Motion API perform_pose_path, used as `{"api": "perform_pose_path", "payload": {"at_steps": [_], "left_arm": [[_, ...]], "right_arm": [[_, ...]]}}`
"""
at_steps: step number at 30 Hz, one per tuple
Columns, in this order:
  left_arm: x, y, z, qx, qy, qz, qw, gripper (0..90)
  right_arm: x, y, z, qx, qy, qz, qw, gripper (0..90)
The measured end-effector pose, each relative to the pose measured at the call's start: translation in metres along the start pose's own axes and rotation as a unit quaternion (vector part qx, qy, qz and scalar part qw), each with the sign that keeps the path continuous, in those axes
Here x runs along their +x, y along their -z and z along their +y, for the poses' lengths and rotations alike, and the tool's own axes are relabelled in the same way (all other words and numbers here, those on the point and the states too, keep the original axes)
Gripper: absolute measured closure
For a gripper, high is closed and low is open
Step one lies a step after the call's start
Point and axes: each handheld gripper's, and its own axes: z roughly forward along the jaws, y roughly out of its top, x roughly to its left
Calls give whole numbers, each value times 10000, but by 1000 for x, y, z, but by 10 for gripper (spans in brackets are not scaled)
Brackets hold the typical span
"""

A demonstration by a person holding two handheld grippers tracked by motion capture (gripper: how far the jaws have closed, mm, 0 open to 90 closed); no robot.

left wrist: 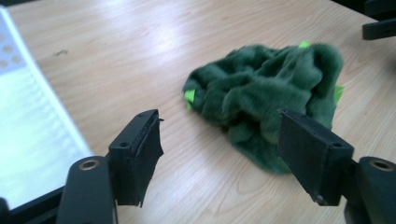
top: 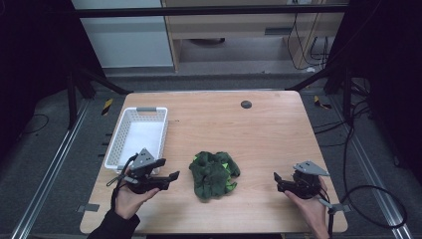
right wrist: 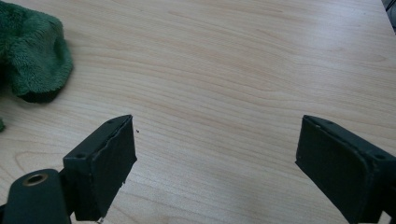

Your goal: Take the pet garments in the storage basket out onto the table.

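A crumpled dark green fluffy cloth (top: pixel 214 174) with small bright green tags lies on the wooden table (top: pixel 239 129), near its front middle. My left gripper (top: pixel 169 169) sits just left of the cloth, held in a hand and pointing right toward it. In the left gripper view its jaws (left wrist: pixel 218 119) stand apart with the cloth (left wrist: pixel 261 88) lying ahead of them, untouched by the pads. My right gripper (top: pixel 277 182) rests at the front right, well apart from the cloth. In the right gripper view it (right wrist: pixel 217 122) is open over bare wood, the cloth's edge (right wrist: pixel 32 51) at far left.
A white perforated basket (top: pixel 115 142) stands at the table's left, just behind my left gripper; its side shows in the left gripper view (left wrist: pixel 28 121). A small black round disc (top: pixel 246 104) sits near the far edge. Cables trail on the floor at the right.
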Motion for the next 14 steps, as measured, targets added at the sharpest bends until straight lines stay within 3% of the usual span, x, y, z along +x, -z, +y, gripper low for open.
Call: {"api": "perform_pose_path", "payload": {"at_steps": [5,14], "left_arm": [[6,5,-19,23,184,136,9997,327],[16,8,-53,352,385,475,9975,325]], "right_arm": [[0,-1,-1,13,59,-11,10000,119],[1,-2,-2,39,56,1,10000,118]]}}
